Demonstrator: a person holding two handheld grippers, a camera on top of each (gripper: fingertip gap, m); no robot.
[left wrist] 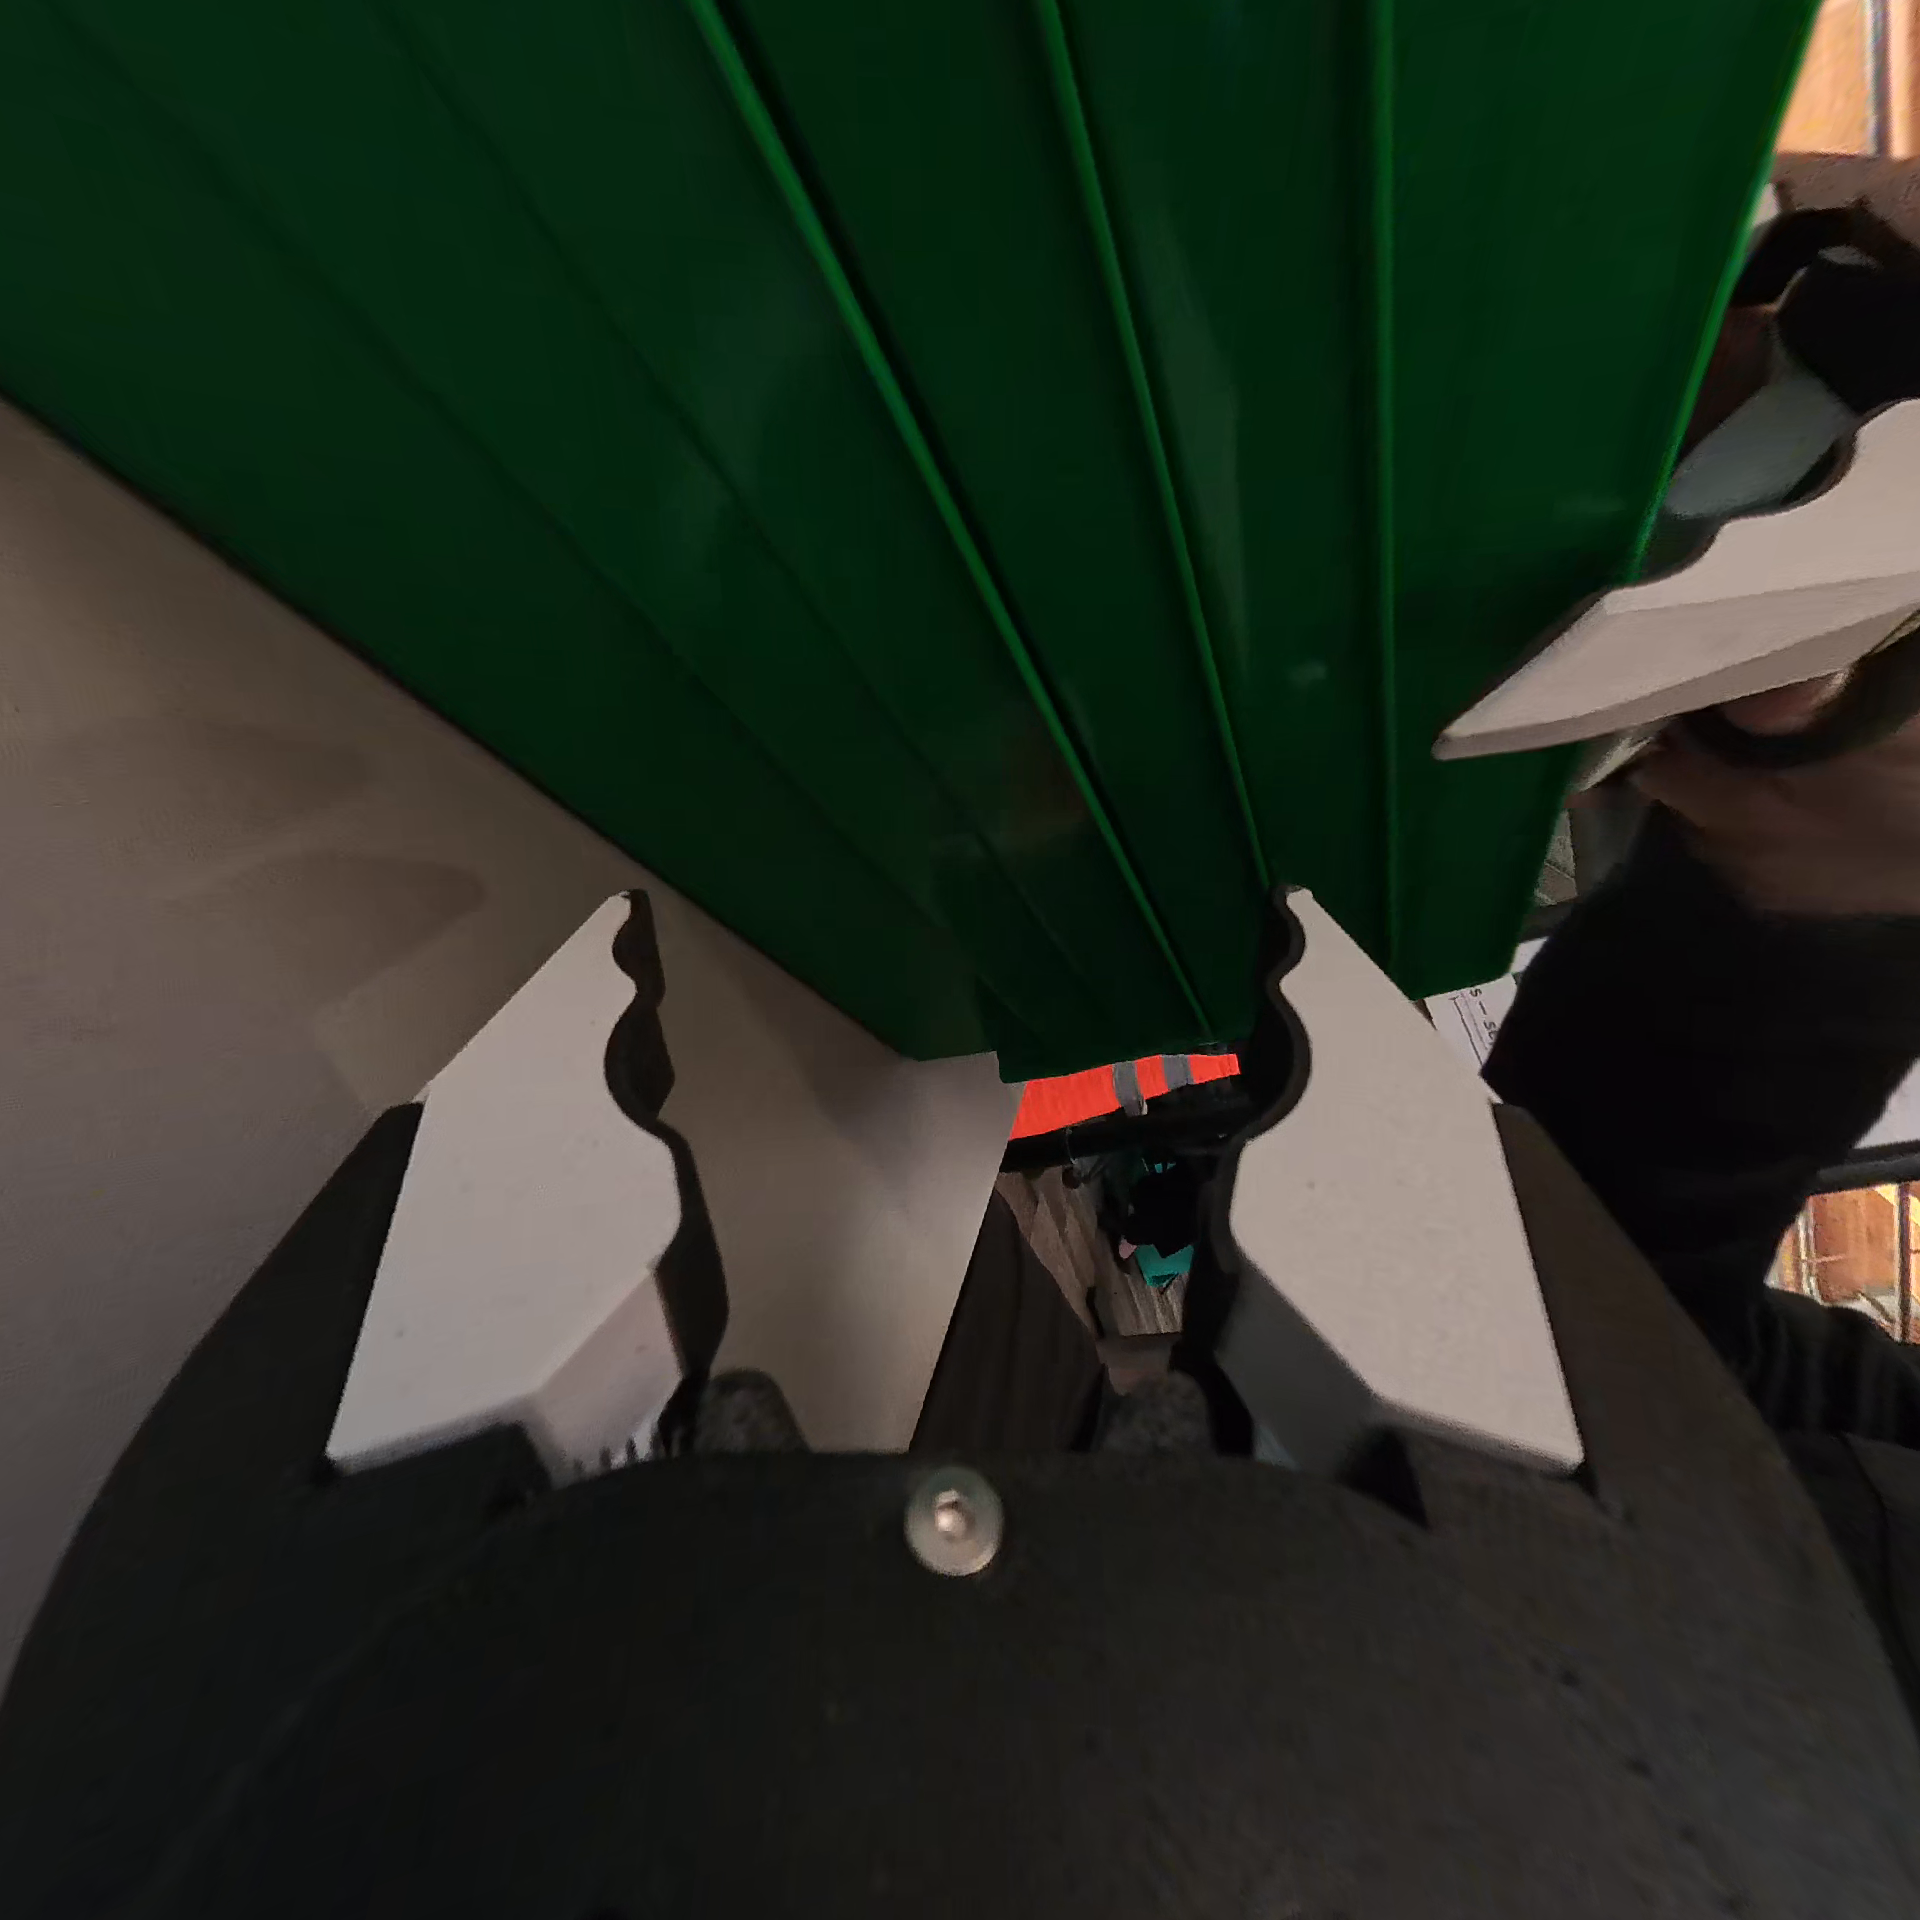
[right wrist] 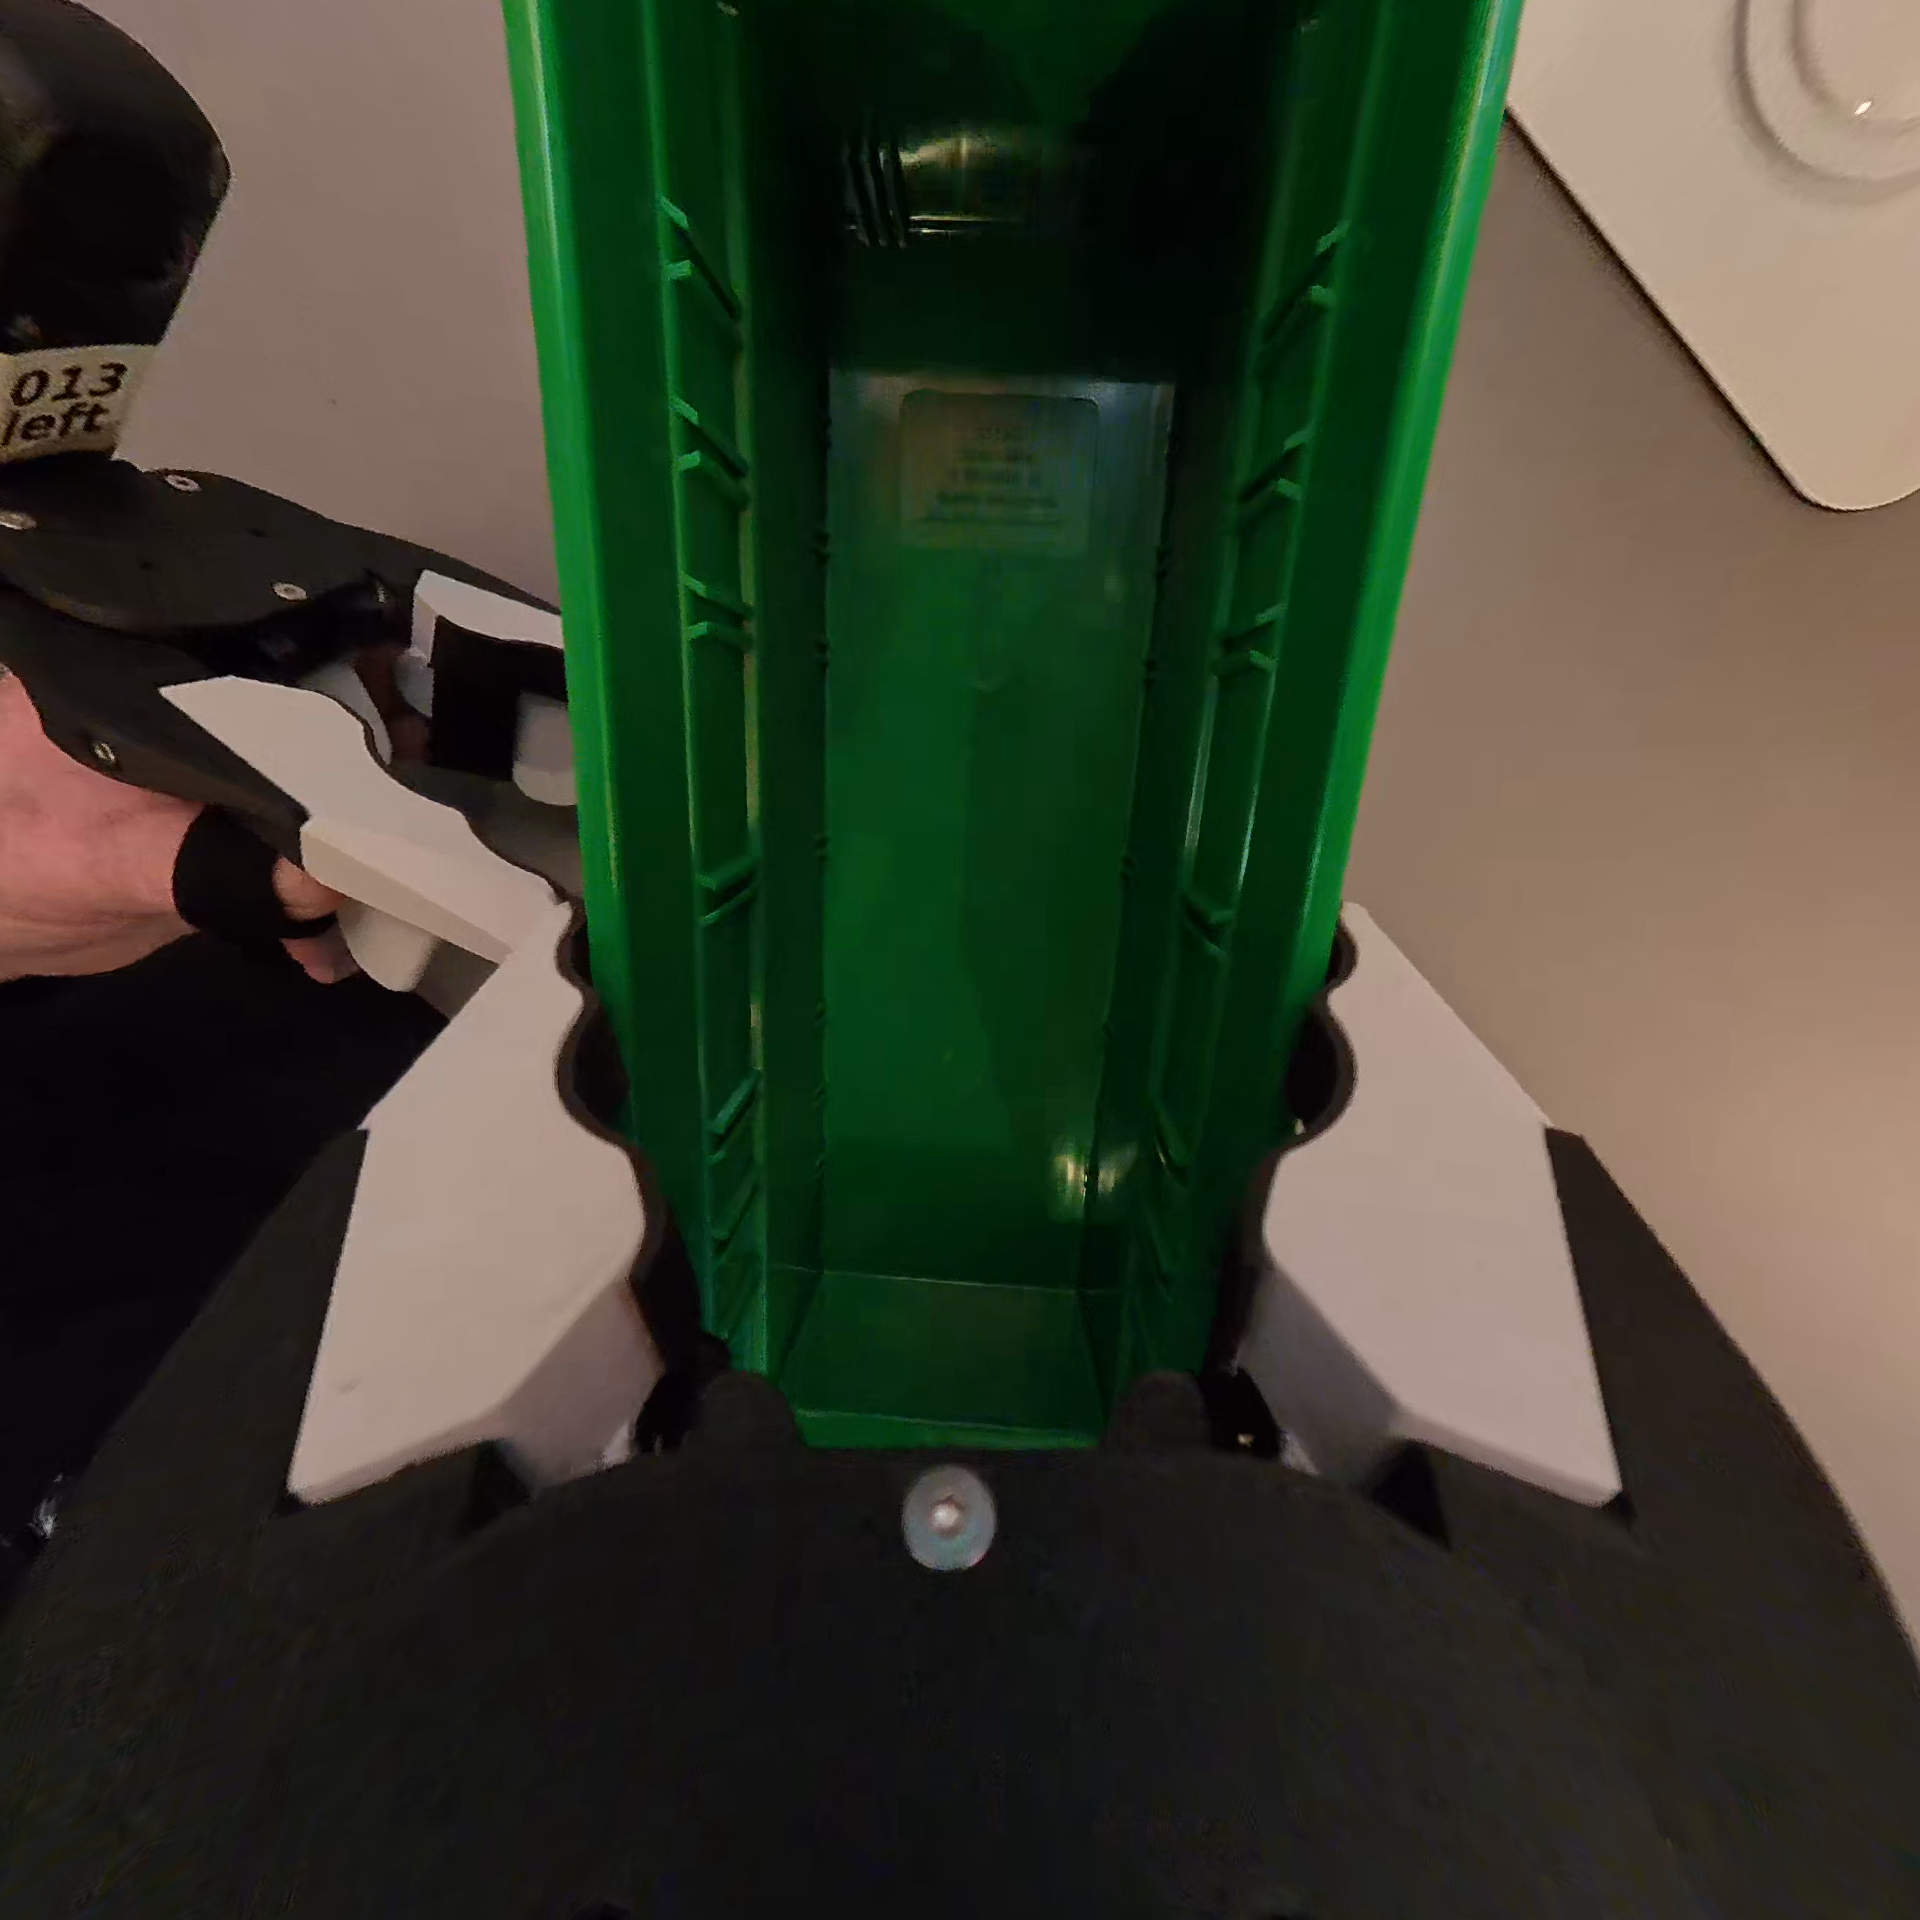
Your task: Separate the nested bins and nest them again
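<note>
A long green bin [right wrist: 987, 831] runs away from me in the right wrist view, open side up, with ribbed double side walls. My right gripper [right wrist: 954, 935] is shut on it across its width, one pad on each outer wall. I cannot tell whether a second bin sits nested in it. In the left wrist view the bin's ribbed outside [left wrist: 831, 416] fills the top, held above the table. My left gripper [left wrist: 961, 899] is open, the bin's lower corner just inside its right finger. It also shows against the bin's left wall [right wrist: 530, 821]. One right gripper finger [left wrist: 1662, 644] touches the bin's far side.
A pale table [right wrist: 1662, 935] lies under everything. A white board with a round dish shape [right wrist: 1766, 208] sits at the back right. A hand [right wrist: 83, 862] holds the left gripper. An orange thing [left wrist: 1122, 1091] shows below the table edge.
</note>
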